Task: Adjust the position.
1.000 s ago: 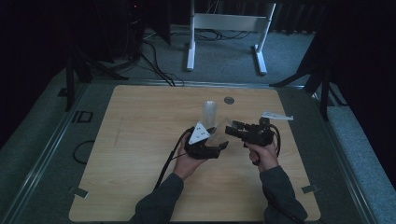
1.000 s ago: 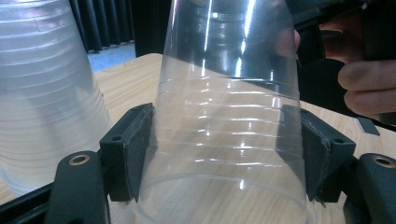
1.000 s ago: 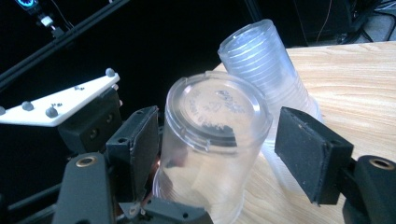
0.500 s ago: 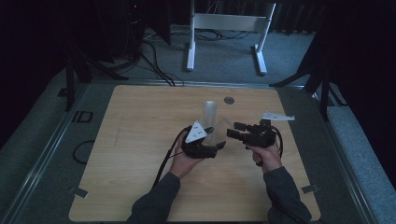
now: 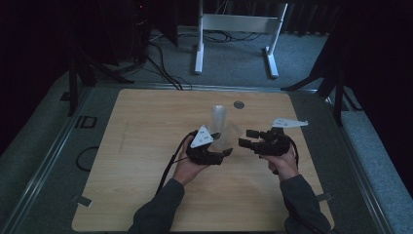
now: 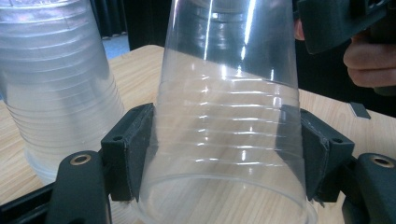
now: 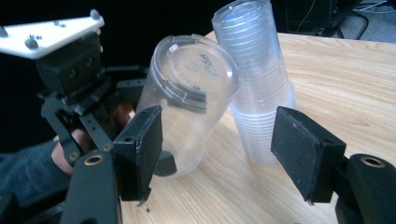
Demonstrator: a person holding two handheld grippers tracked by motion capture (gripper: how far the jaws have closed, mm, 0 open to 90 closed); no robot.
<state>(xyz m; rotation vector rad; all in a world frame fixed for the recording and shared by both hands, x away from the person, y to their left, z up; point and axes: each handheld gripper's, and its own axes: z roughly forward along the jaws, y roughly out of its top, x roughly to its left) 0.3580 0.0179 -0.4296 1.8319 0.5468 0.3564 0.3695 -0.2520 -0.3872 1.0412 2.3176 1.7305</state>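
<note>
Here we saw the left tool (image 6: 224, 154) clamped on a clear cup (image 6: 229, 116), with the cup stack (image 5: 218, 120) at its twelve o'clock. The right tool (image 7: 219, 154), at three o'clock, had just been closing but stood apart, gripping nothing.

cup stack (image 5: 219, 118) blocks ahead, table (image 5: 146, 146) open left

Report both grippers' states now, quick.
Left gripper: shut on the clear plastic cup.
Right gripper: open, jaws just been closing, nothing between them yet.

A clear ribbed plastic cup (image 6: 226, 130) leans tilted beside an upside-down stack of cups (image 7: 259, 84).
</note>
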